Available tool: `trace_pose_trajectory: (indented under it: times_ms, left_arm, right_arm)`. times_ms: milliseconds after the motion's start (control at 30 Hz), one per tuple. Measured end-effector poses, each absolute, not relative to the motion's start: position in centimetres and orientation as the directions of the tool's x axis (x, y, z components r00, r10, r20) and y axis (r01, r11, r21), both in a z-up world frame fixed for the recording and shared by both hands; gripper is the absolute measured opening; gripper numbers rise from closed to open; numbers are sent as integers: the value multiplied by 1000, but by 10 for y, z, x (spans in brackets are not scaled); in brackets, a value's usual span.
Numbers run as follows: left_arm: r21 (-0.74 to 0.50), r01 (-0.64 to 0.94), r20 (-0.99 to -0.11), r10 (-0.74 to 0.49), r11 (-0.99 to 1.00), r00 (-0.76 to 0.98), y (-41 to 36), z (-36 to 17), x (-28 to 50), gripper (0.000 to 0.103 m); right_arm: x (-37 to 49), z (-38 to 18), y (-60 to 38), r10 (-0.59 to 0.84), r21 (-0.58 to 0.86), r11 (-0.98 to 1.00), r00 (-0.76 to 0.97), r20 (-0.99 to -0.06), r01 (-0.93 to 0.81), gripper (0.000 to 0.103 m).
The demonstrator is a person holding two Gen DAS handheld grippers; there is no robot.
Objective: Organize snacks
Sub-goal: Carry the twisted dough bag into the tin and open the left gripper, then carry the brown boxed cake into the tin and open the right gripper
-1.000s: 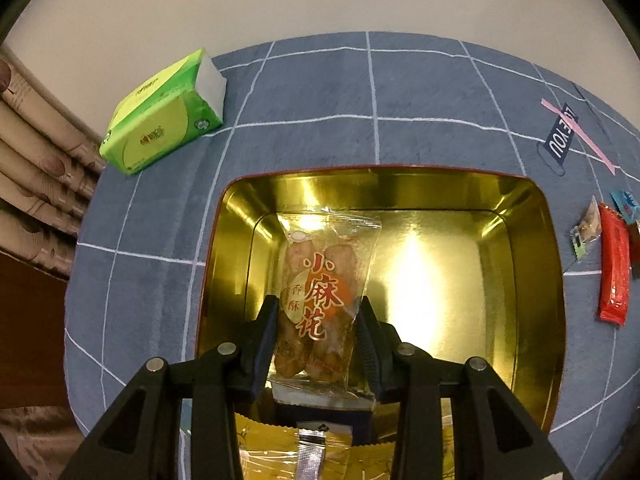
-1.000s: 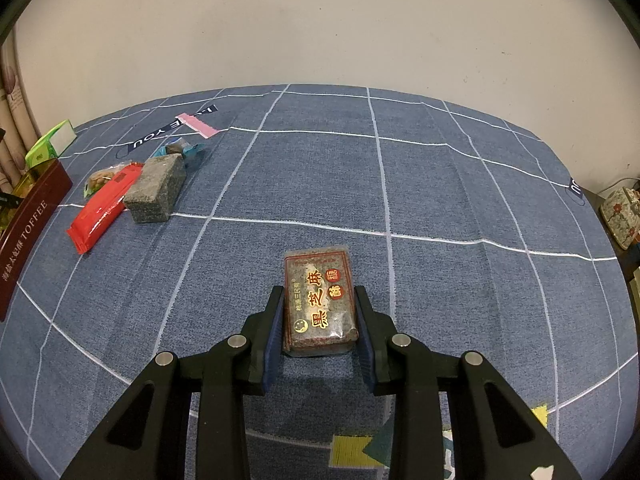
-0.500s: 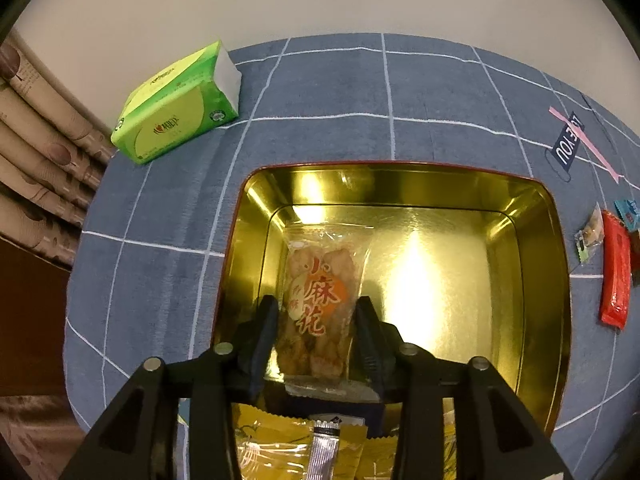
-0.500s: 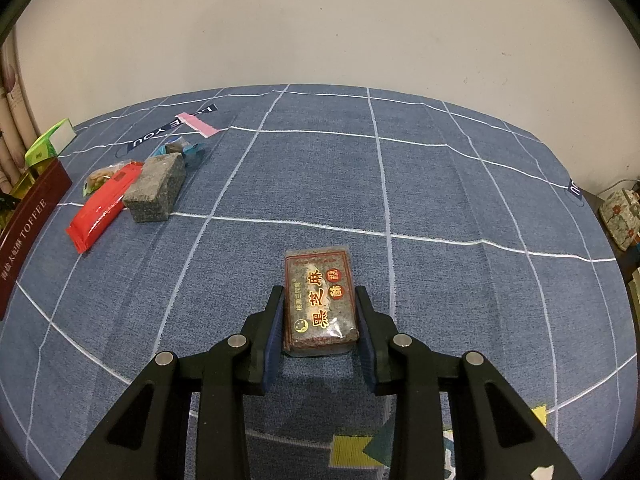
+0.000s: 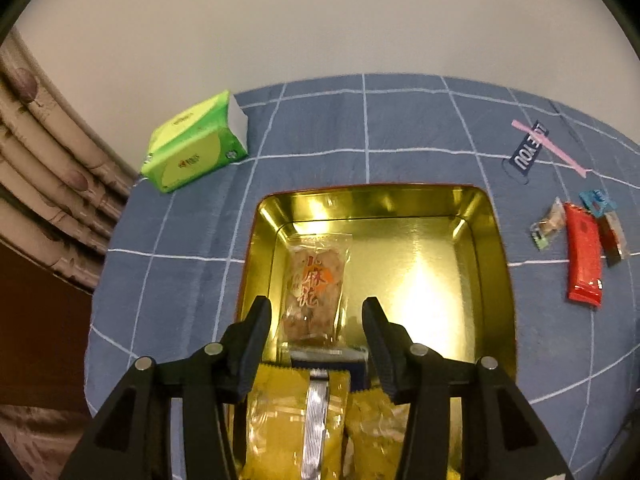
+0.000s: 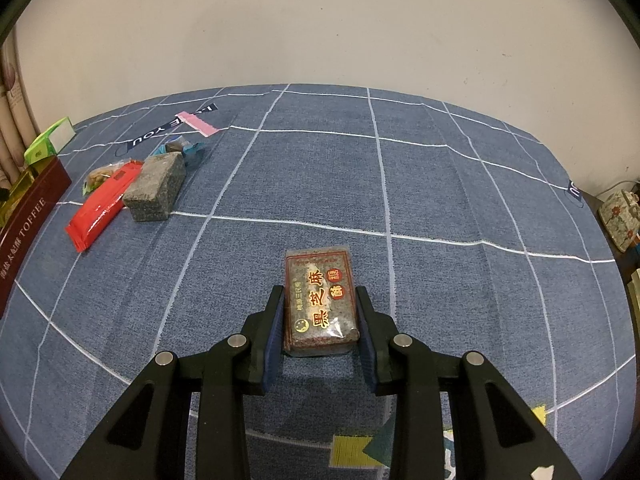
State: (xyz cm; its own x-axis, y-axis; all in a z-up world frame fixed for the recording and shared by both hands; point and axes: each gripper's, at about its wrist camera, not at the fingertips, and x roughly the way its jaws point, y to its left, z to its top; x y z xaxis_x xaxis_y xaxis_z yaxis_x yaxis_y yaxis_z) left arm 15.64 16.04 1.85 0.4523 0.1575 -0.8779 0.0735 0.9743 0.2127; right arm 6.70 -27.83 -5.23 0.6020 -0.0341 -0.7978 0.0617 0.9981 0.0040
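Note:
A clear packet of fried twists (image 5: 314,284) lies flat inside the gold tin (image 5: 496,264). My left gripper (image 5: 316,312) hangs above it with its jaws opening, the pads clear of the packet. Yellow packets (image 5: 296,420) lie in the tin's near end under the fingers. In the right wrist view my right gripper (image 6: 320,312) is shut on a dark sesame candy block (image 6: 320,300) resting on the blue checked cloth.
A green tissue pack (image 5: 196,148) sits left of the tin by the curtain. A red bar (image 6: 102,210), a grey block (image 6: 156,192) and small wrapped snacks (image 6: 188,148) lie between the tin's brown side (image 6: 28,220) and my right gripper.
My left gripper let go of the twist packet, spread its jaws and rose back from the tin; the packet now lies on the tin's floor. The right gripper has not moved.

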Motion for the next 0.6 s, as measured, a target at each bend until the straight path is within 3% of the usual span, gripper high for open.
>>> trace_pose_trajectory:
  times_ms: [267, 600]
  left_arm:
    - [199, 17, -850, 164, 980, 500, 167, 41, 118, 48]
    - [224, -122, -808, 254, 967, 532, 201, 45, 66, 48]
  right_arm:
    - [66, -52, -279, -34, 3, 998, 602, -798, 60, 30]
    - [68, -52, -278, -46, -1, 997, 597, -801, 75, 30]
